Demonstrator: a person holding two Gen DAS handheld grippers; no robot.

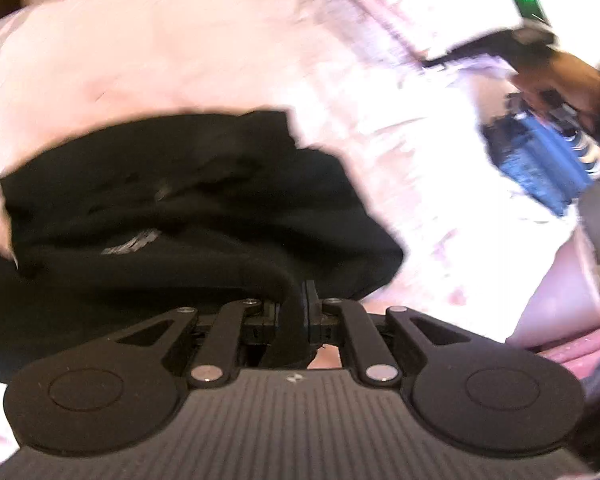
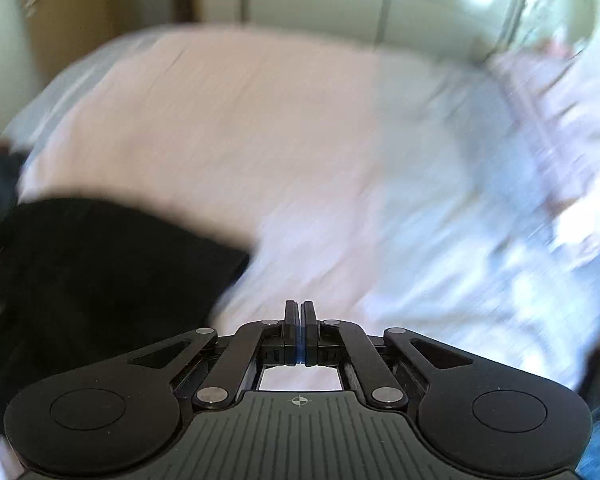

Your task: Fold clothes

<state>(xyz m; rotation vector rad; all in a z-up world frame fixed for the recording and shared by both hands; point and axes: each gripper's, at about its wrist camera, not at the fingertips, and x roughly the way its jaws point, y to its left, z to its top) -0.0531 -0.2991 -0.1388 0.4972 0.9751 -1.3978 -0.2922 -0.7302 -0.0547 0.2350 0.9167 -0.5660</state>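
Left tool (image 1: 300,300) clenched on a fold of the black garment (image 1: 188,200), cloth pinched between both fingers. Garment bunched on the pink bedsheet (image 1: 160,52), spreading left and ahead of the tool. Right tool (image 2: 300,312) clamped with nothing between its fingers, held above the bed, the garment (image 2: 100,272) to its left. Both views blurred.

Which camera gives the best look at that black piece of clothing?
The left wrist view: the black garment fills its middle, pinched by the left gripper. The right wrist view shows only a blurred edge at its left.
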